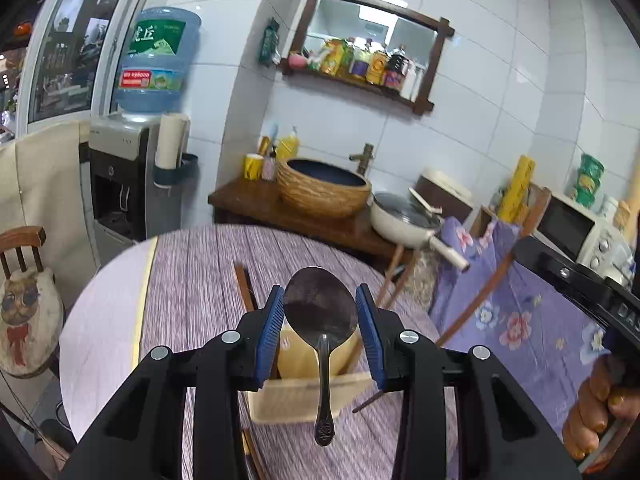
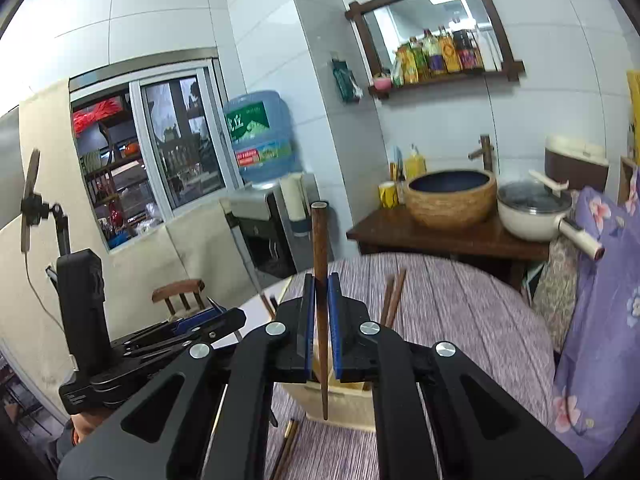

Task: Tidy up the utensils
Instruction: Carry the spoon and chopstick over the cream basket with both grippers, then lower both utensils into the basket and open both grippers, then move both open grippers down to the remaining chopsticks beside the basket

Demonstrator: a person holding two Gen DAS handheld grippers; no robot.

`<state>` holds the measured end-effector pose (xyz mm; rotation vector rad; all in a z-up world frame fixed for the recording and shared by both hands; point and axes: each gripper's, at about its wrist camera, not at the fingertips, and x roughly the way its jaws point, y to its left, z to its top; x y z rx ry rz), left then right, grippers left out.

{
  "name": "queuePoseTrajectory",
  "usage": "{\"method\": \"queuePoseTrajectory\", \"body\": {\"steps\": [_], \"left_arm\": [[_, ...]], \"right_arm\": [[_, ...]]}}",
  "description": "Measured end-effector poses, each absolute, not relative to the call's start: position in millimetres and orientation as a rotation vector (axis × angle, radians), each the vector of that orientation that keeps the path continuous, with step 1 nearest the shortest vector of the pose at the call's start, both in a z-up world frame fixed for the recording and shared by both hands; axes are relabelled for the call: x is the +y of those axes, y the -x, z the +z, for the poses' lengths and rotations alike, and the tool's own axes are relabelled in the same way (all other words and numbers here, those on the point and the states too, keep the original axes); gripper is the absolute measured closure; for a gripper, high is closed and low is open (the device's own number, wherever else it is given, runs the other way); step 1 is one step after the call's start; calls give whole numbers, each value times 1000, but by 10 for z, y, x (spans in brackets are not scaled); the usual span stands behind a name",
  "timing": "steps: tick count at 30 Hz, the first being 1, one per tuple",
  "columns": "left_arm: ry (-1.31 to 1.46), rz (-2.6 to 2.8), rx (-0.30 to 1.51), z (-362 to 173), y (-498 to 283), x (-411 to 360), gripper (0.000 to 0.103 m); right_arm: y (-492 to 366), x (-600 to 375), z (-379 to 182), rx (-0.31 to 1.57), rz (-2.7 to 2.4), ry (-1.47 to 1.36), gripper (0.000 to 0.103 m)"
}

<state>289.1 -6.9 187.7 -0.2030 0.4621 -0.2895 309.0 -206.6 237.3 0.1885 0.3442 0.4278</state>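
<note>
Left gripper (image 1: 320, 316): jaws part-way apart, blue pads pressed on the two rims of one metal spoon (image 1: 320, 312). Bowl of the spoon up, handle hanging down in front of the holder. Spoon held in the air above the round table (image 1: 192, 264), over its middle.

Right gripper (image 2: 321, 320): jaws nearly together, clamped on one dark wooden chopstick (image 2: 320, 264). Chopstick upright, thick end above the pads, thin tip pointing down over the holder.

One pale wooden utensil holder (image 1: 296, 400) stands on the purple striped tablecloth, below both grippers. Two compartments show in it from the left wrist view; contents not clear.

Loose chopsticks on the table: one pair (image 2: 394, 296) leaning or lying beyond the holder toward the far edge, one pair (image 2: 286, 448) lying near the near edge. Left wrist view adds one dark stick (image 1: 244, 286) to the left of the holder and one (image 1: 368, 402) poking out at its right; whether these are the same pairs, cannot tell.

A hand (image 1: 600, 408) grips the right gripper's handle at the right of the left wrist view.
</note>
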Motion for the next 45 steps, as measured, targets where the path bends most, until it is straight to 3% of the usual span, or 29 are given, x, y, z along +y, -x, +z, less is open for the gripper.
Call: {"method": "queuePoseTrajectory", "body": {"steps": [7, 21, 31, 32, 34, 36, 38, 42, 44, 45], "left_arm": [[240, -195, 397, 1963, -3264, -105, 66], [125, -131, 452, 1165, -3337, -356, 66], [71, -130, 496, 861, -3300, -359, 65], [66, -130, 493, 862, -3282, -357, 64], [57, -134, 480, 873, -3198, -344, 50], [64, -150, 458, 880, -3084, -314, 38], [62, -169, 442, 869, -2933, -277, 34], [84, -183, 481, 746, -2761, -155, 27], [97, -181, 532, 633, -2700, -63, 25], [94, -173, 555, 577, -2676, -30, 25]], "right_arm": [[-3289, -1964, 2587, 274, 368, -149, 96], [-3760, -1806, 1571, 438, 322, -143, 95], [-3822, -1871, 1266, 474, 298, -161, 95], [-3824, -1879, 1263, 472, 299, -168, 95], [-3801, -1904, 1252, 469, 306, -170, 95], [-3749, -1902, 1238, 461, 302, -161, 85], [-3662, -1902, 1213, 442, 294, -148, 48], [-3458, -1910, 1137, 418, 282, -133, 45], [-3332, -1898, 1083, 412, 278, -123, 30], [-3283, -1895, 1065, 410, 275, -120, 28]]}}
